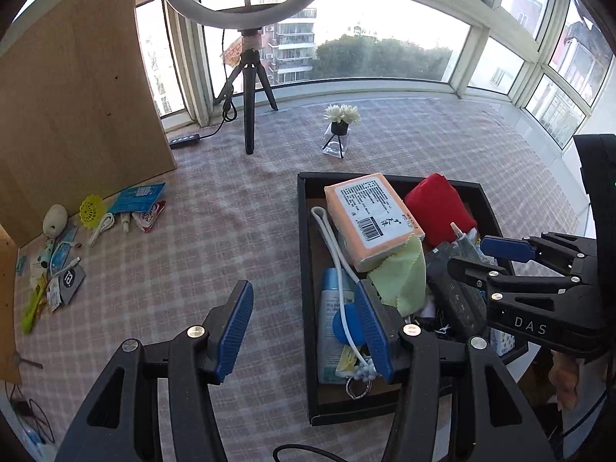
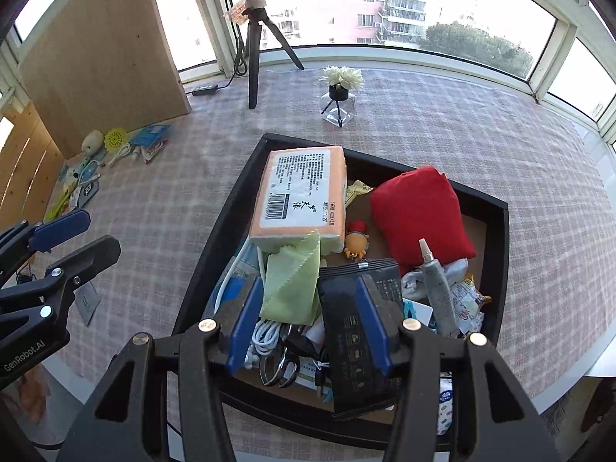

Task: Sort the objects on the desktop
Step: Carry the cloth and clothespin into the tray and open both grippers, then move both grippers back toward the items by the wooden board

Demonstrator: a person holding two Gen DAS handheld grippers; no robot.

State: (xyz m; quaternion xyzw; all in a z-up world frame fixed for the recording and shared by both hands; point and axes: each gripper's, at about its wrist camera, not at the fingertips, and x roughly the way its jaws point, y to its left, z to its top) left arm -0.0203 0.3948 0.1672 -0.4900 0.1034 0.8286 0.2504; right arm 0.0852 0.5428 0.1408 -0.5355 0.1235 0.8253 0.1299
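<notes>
A black tray on the checked tablecloth holds an orange tissue pack, a red pouch, a green cloth, a black packet, a white cable, a tube and scissors. My left gripper is open and empty over the tray's left wall. My right gripper is open above the tray's near end, its fingers either side of the green cloth and black packet; it also shows in the left wrist view.
A row of small items lies at the foot of a wooden board at the left. A ring-light tripod and a small flower vase stand further back. Windows run behind the table.
</notes>
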